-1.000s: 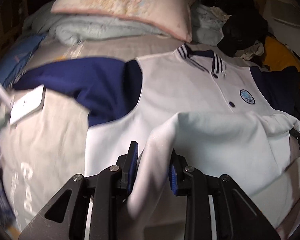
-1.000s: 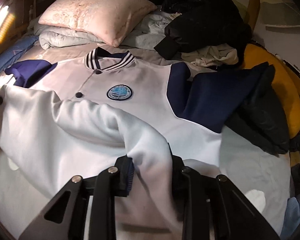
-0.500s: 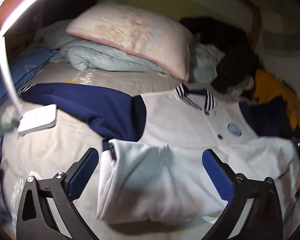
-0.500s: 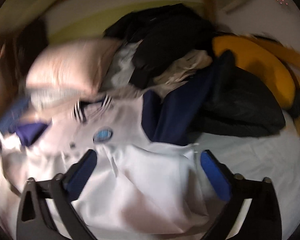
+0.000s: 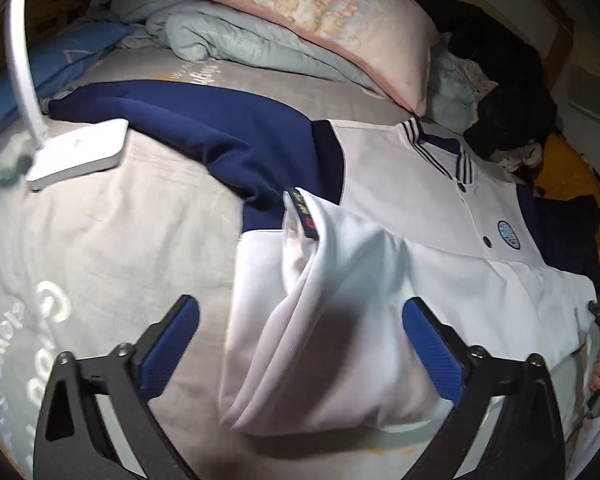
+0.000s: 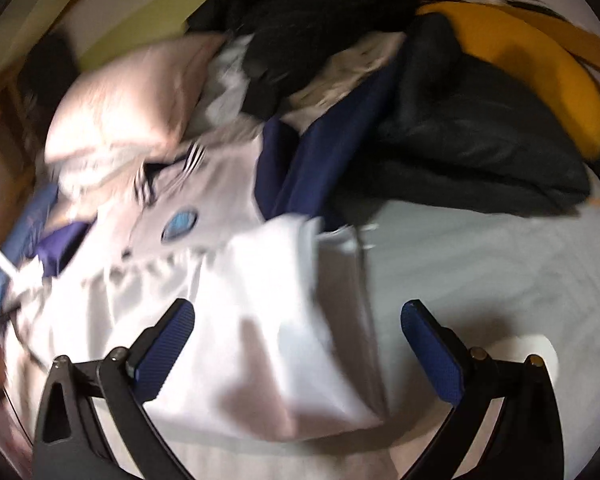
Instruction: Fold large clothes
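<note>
A white jacket (image 5: 400, 168) with navy sleeves (image 5: 204, 128) and a striped collar lies face up on the bed, its lower part folded up over the body. My left gripper (image 5: 300, 312) hovers over the fold's left end; its jaws are wide and closing, and the pads touch no cloth. In the blurred right wrist view the same jacket (image 6: 260, 340) shows its folded right end. Above it my right gripper (image 6: 298, 316) stands open and holds nothing. The right navy sleeve (image 6: 312, 168) stretches towards a clothes pile.
A white lamp base (image 5: 80, 152) with a bent neck sits on the grey sheet at the left. A pink pillow (image 5: 320, 20) and a pale blue blanket (image 5: 228, 36) lie at the head. Black clothes (image 6: 300, 20), a dark jacket (image 6: 480, 140) and a yellow cushion (image 6: 540, 60) crowd the right.
Both grippers were shut on the white hem a second ago and have let it go. The fold now rests on the jacket's body, and both grippers have drawn back with jaws wide.
</note>
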`<act>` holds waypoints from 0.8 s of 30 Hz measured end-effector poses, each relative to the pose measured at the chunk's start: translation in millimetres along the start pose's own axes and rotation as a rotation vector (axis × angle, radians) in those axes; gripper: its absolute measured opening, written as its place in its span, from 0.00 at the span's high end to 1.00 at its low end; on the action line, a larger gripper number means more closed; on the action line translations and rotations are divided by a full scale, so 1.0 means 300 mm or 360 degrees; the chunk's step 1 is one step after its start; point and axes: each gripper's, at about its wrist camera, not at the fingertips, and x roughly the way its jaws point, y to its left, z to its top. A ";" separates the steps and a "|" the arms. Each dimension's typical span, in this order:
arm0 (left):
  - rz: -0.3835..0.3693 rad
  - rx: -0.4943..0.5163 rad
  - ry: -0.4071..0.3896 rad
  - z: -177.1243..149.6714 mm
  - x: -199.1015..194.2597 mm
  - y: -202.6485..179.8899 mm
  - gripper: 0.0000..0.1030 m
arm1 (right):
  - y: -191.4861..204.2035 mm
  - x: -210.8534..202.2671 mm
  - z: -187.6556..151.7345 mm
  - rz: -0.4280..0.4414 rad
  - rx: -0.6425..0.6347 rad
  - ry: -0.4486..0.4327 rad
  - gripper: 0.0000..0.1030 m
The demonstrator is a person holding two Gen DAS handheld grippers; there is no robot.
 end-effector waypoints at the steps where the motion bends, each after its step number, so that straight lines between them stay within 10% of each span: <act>1: -0.0052 -0.0023 0.0003 0.002 0.011 0.007 0.42 | 0.013 0.015 -0.004 -0.0025 -0.0038 0.0005 0.11; 2: -0.0109 -0.0039 0.0006 0.004 0.023 0.012 0.66 | 0.027 0.036 -0.008 -0.0083 -0.0067 0.0010 0.22; 3: -0.0176 -0.0041 0.0013 0.008 0.031 0.015 0.95 | 0.031 0.051 -0.010 -0.0132 -0.0073 0.0017 0.57; 4: -0.0163 0.0002 -0.0025 0.013 0.020 0.003 0.95 | 0.034 0.068 -0.010 -0.0155 -0.0067 0.0026 0.95; 5: -0.0093 0.0106 -0.0135 0.017 -0.011 -0.028 0.95 | 0.028 0.072 -0.004 -0.0148 -0.0052 0.0014 0.97; 11: -0.0033 0.0281 -0.0475 0.071 -0.183 -0.134 0.95 | 0.011 -0.114 0.069 -0.0087 0.0044 -0.0397 0.97; 18: 0.0146 0.0239 -0.0228 0.066 -0.011 -0.052 0.83 | -0.014 0.047 0.067 -0.0222 0.0036 -0.0142 0.95; 22: 0.0232 0.0249 -0.0266 0.046 -0.046 -0.040 0.46 | -0.018 0.026 0.059 -0.0277 0.0043 -0.0156 0.74; 24: 0.0179 0.0177 -0.0274 0.039 -0.087 -0.024 0.45 | -0.012 -0.024 0.057 -0.0242 0.0036 -0.0208 0.62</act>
